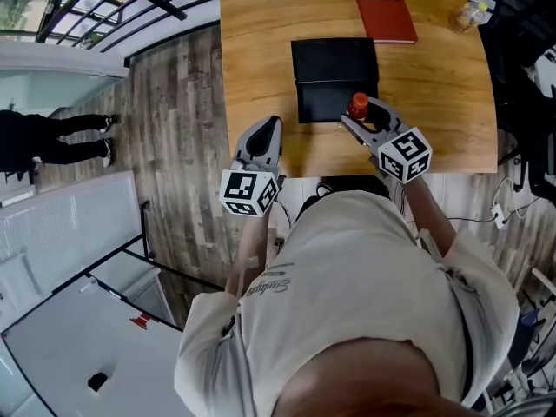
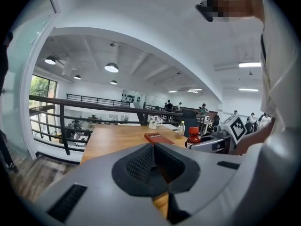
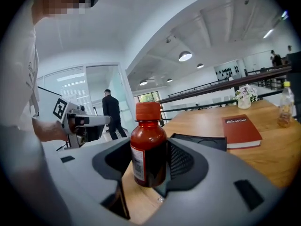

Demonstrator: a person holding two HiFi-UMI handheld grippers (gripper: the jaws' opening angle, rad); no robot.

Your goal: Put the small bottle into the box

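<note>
Two grippers show in the head view, one in each of the person's hands, low over the near edge of a single wooden table that fills the upper middle of the frame. The right gripper, right of centre, pinches the one small bottle between its pads. The bottle is dark red-brown with an orange-red cap and a pale label. It stands upright in the grip, its base clear of the wood in the right gripper view. In the head view it sits at the lower right corner of the one black box, which lies flat in the middle of the table. Whether the bottle is over the box's edge or just short of it cannot be told. The left gripper, left of centre at the table's lower left edge, has its jaws pressed together with nothing between them, as the left gripper view shows. It is well apart from the box. One red book lies toward the upper right of the table, and one clear plastic bottle stands near the table's upper right edge. One vase of flowers stands at the far right of the right gripper view. One person in dark clothes stands on the floor in that view's left middle.
</note>
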